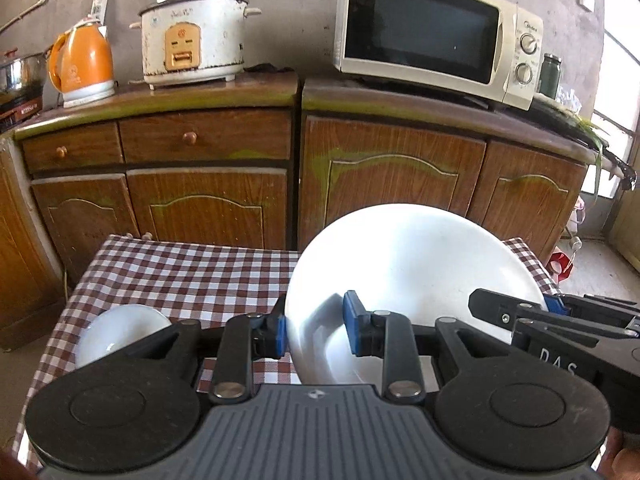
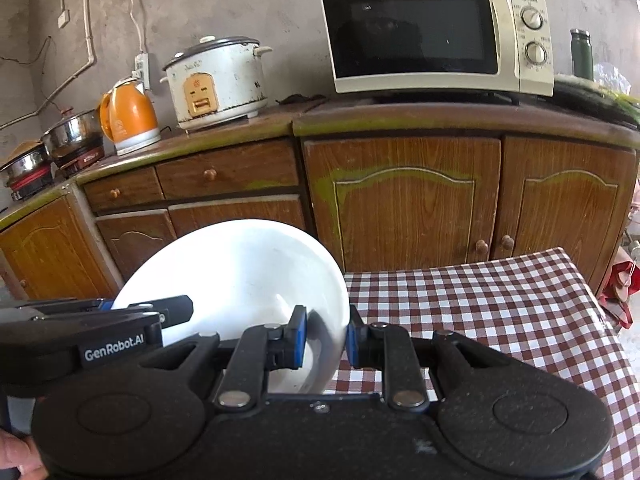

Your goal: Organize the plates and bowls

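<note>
A large white plate (image 1: 416,272) is held tilted above the checkered table (image 1: 192,272). My left gripper (image 1: 314,330) straddles its left rim; the jaws stand wider than the rim, with a gap at the inner pad. My right gripper (image 2: 326,338) is shut on the plate's (image 2: 240,272) right rim and also shows in the left wrist view (image 1: 516,312). The left gripper shows at the left of the right wrist view (image 2: 160,312). A small white bowl (image 1: 120,330) sits on the table at the left, partly hidden behind my left gripper.
Wooden cabinets (image 1: 208,200) stand close behind the table. On them are a microwave (image 1: 436,32), a rice cooker (image 1: 192,36), an orange kettle (image 1: 82,64) and steel pots (image 2: 72,136). The table's right part (image 2: 500,312) shows bare cloth.
</note>
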`<state>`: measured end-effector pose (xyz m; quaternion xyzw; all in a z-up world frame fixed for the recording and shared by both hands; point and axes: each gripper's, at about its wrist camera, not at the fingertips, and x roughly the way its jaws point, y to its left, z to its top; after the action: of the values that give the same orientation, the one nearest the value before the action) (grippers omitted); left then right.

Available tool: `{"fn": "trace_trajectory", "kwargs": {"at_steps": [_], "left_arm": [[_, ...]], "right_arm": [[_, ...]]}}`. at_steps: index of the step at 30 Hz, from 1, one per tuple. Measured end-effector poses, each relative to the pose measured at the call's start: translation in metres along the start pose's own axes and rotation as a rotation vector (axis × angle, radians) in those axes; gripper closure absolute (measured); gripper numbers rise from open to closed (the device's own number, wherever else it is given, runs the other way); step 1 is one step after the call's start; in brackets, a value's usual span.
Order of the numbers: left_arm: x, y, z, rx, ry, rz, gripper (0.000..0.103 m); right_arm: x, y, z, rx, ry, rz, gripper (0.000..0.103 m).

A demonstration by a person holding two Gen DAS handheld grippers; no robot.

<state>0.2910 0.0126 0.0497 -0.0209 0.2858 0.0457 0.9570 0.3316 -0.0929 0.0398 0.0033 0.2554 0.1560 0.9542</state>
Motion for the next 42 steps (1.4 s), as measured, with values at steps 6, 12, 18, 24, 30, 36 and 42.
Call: {"fn": "trace_trajectory", "kwargs": {"at_steps": [6,12,18,24,30,36,42], "left_arm": [[-0.018,0.003,0.0,-0.006,-0.011,0.001,0.074],[-0.032,0.006,-0.003,-0.006,-0.016,0.001,0.074],[-0.044,0.011,-0.005,-0.009,-0.025,0.008,0.074],[-0.054,0.015,-0.008,-0.011,-0.028,0.01,0.074],[-0.064,0.018,-0.011,-0.012,-0.035,0.015,0.074],[-0.073,0.022,-0.015,-0.015,-0.039,0.014,0.074],[-0.083,0.025,-0.017,-0.021,-0.045,0.012,0.074]], "right_arm": [[-0.02,0.009,0.001,-0.008,-0.011,0.003,0.078],[-0.037,0.016,0.0,-0.02,-0.014,0.009,0.078],[-0.047,0.026,0.001,-0.023,-0.017,0.014,0.078],[-0.058,0.034,-0.002,-0.028,-0.018,0.018,0.078],[-0.066,0.038,-0.003,-0.031,-0.022,0.026,0.078],[-0.076,0.043,-0.006,-0.037,-0.025,0.031,0.078],[-0.087,0.05,-0.007,-0.047,-0.03,0.033,0.078]]}}
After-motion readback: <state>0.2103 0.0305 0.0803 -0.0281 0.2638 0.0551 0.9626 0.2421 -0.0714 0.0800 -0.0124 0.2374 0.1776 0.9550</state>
